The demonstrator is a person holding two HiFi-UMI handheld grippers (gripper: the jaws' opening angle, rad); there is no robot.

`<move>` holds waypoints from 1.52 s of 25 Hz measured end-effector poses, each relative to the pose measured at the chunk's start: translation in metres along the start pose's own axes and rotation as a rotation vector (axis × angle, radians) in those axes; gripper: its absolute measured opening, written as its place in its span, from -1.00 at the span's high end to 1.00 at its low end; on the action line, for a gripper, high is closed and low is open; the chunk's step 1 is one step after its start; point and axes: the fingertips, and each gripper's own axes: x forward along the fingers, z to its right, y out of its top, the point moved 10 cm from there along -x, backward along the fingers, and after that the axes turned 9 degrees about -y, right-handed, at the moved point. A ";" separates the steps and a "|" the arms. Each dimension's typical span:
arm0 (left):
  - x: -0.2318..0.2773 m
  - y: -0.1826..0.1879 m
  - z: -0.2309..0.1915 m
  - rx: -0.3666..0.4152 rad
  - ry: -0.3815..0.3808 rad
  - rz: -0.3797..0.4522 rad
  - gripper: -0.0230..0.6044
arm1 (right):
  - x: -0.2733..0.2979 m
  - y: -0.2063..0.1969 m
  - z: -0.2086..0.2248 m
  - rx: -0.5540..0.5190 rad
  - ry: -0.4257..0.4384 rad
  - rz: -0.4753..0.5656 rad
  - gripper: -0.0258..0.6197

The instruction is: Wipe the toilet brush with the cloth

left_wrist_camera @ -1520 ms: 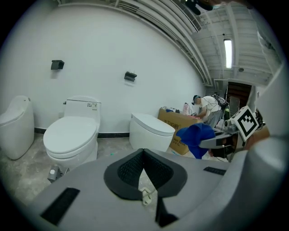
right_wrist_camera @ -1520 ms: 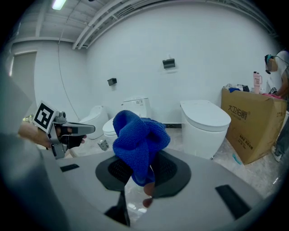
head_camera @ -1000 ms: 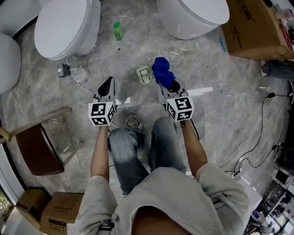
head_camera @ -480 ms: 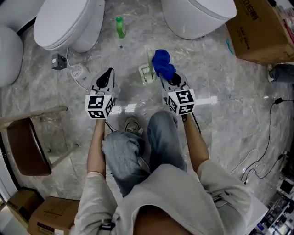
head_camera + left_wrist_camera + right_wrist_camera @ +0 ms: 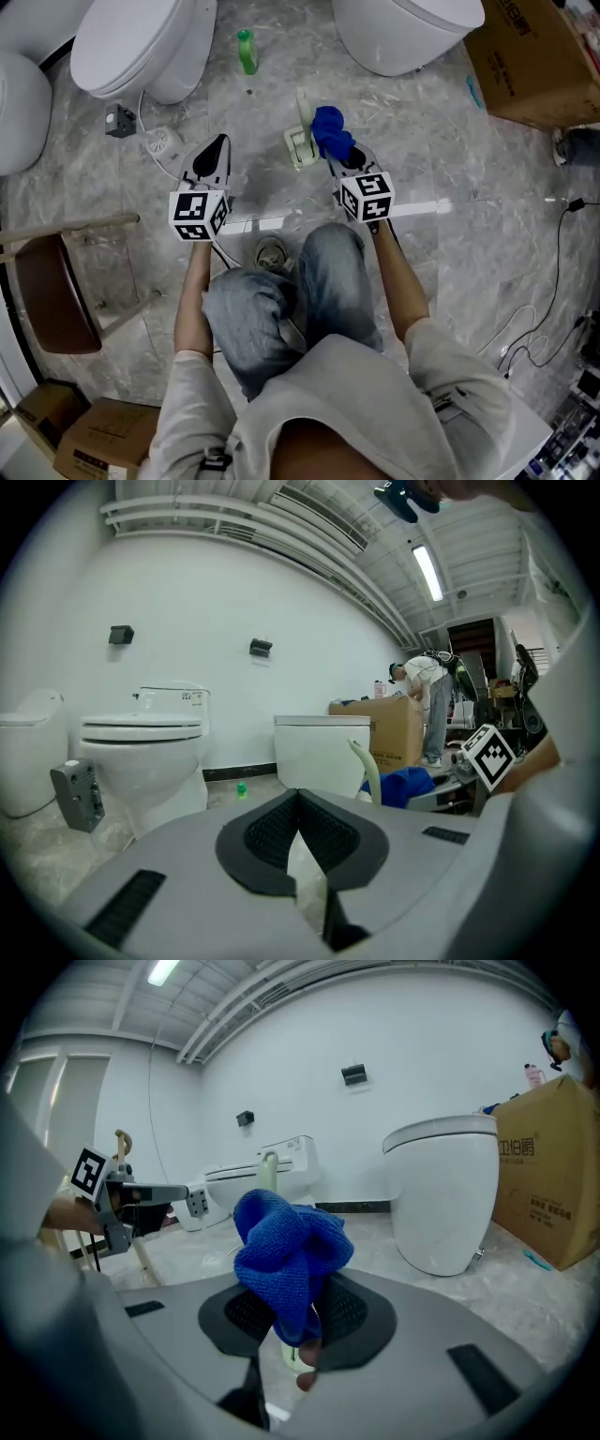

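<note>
Your right hand-held gripper (image 5: 339,157) was clamped on the blue cloth (image 5: 330,133), which bunched up above its jaws and pressed against the toilet brush (image 5: 301,131). The pale brush stood in its holder on the grey marble floor (image 5: 450,244), its handle rising just beside the cloth. Your left hand-held gripper (image 5: 217,146) hung well apart from the brush on the other side, jaws together at the tips with nothing between them. Past the brush lay a small green bottle (image 5: 246,52), with a white toilet (image 5: 141,47) on one side of it and a second toilet (image 5: 403,28) on the other. Farther from the brush, beyond that second toilet, sat a cardboard box (image 5: 525,66) printed with dark Chinese characters, too unclear to read; each gripper's cube bore black-and-white square markers.
</note>
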 end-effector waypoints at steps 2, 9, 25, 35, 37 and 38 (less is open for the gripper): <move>-0.002 -0.002 0.000 0.004 0.000 -0.004 0.87 | 0.005 -0.014 0.001 0.009 0.003 -0.035 0.57; -0.009 -0.008 0.000 0.006 0.010 -0.023 0.87 | 0.031 -0.072 0.002 0.006 0.019 -0.204 0.57; -0.016 -0.003 0.006 0.007 0.027 -0.005 0.87 | 0.020 -0.081 0.015 0.052 0.001 -0.194 0.58; -0.008 0.002 0.010 0.004 0.019 0.021 0.87 | -0.057 0.063 0.006 -0.012 0.096 0.159 0.58; -0.007 0.002 0.011 0.001 0.017 0.023 0.87 | -0.062 0.079 0.000 -0.020 0.124 0.181 0.58; -0.008 0.002 0.011 -0.001 0.018 0.024 0.87 | -0.062 0.084 -0.003 -0.025 0.137 0.186 0.58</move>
